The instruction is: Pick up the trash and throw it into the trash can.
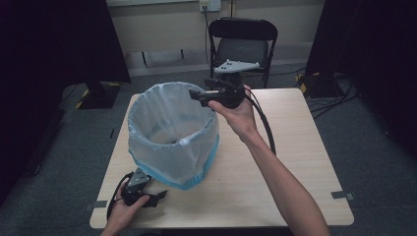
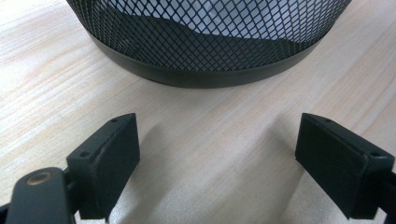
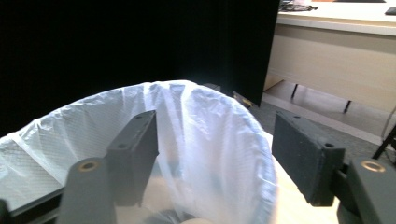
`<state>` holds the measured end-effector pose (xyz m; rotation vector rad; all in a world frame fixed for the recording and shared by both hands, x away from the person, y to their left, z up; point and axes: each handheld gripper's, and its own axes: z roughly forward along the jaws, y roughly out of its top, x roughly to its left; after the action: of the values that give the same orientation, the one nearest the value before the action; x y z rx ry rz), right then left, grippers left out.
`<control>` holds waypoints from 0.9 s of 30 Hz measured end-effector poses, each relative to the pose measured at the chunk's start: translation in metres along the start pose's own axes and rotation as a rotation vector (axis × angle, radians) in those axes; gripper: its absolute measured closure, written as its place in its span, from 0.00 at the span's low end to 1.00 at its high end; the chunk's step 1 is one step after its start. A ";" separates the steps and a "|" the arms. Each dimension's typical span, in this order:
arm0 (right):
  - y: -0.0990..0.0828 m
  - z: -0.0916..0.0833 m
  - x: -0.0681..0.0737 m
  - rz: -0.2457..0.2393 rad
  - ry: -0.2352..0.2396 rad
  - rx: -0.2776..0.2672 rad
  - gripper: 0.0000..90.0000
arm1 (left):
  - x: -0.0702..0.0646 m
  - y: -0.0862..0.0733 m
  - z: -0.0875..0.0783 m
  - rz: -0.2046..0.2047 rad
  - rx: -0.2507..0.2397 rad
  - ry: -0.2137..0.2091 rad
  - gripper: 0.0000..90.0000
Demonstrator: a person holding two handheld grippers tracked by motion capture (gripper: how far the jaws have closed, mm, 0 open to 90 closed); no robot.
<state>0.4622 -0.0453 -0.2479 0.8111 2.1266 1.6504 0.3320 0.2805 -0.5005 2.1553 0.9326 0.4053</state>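
Observation:
A black mesh waste bin [image 2: 205, 42] stands on the left half of the wooden table [image 1: 295, 147], lined with a thin white bag [image 1: 172, 132] that folds over its rim and hangs down the outside, bluish at the bottom. My right gripper [image 1: 196, 96] hovers at the far right of the rim, pointing left over the bin mouth. It stands open, the bag's rim [image 3: 210, 126] lying beyond and below its jaws [image 3: 215, 154] with no pad pressing on it. My left gripper [image 1: 160, 196] rests on the table by the bin's near base, open and holding nothing [image 2: 217, 149].
A black folding chair [image 1: 243, 44] stands behind the table's far edge. Dark curtains hang at both sides. A pale desk [image 3: 336, 42] shows in the right gripper view. The table's right half is bare wood.

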 end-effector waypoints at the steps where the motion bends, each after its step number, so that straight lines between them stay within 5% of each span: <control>1: -0.002 -0.006 -0.004 0.003 -0.017 -0.008 0.31 | 0.000 0.000 0.000 0.000 0.000 0.000 0.15; 11: -0.013 -0.034 -0.022 0.031 -0.093 -0.009 0.20 | 0.000 0.000 0.000 0.000 0.000 0.001 0.15; 27: -0.050 -0.077 -0.055 0.103 -0.187 0.007 0.18 | 0.000 0.000 0.000 0.000 -0.001 0.001 0.15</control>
<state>0.4497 -0.1470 -0.2794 1.0501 1.9928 1.5495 0.3320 0.2805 -0.5006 2.1547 0.9328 0.4066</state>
